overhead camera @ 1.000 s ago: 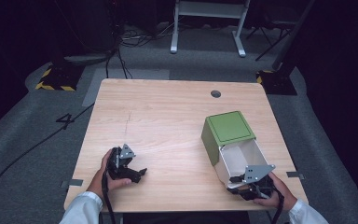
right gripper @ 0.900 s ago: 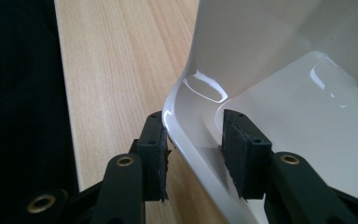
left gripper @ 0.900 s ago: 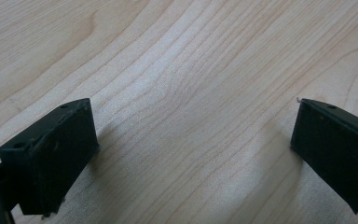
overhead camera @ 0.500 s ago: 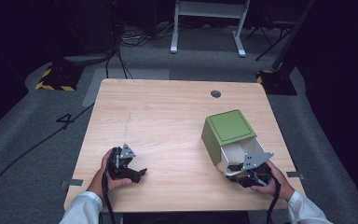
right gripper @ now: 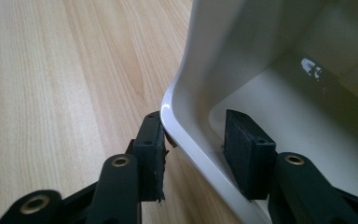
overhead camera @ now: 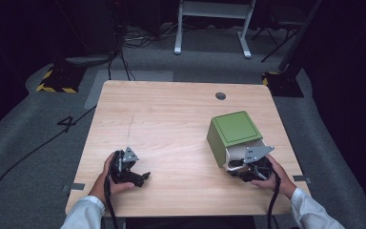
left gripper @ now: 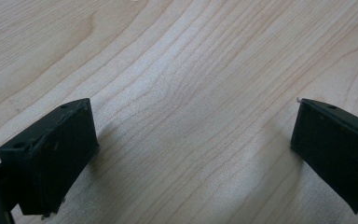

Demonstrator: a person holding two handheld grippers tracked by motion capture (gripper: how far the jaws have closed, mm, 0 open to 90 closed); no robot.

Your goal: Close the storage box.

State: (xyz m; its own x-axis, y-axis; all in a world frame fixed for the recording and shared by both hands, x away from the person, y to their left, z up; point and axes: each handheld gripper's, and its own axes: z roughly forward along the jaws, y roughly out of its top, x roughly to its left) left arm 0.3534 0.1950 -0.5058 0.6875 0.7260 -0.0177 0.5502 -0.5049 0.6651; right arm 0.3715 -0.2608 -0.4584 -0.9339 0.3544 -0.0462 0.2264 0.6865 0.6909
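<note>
With my right gripper (right gripper: 193, 144) straddling the white drawer (right gripper: 261, 93) wall of the green box (overhead camera: 233, 129) at the table's near right, not yet clamped, I'd close squarely, left gripper (left gripper: 191, 154) resting open.

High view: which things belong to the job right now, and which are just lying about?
In the job: green box, right claw astride its white rim.
Lying about: left claw, open over the table; floor cables; white stand.
</note>
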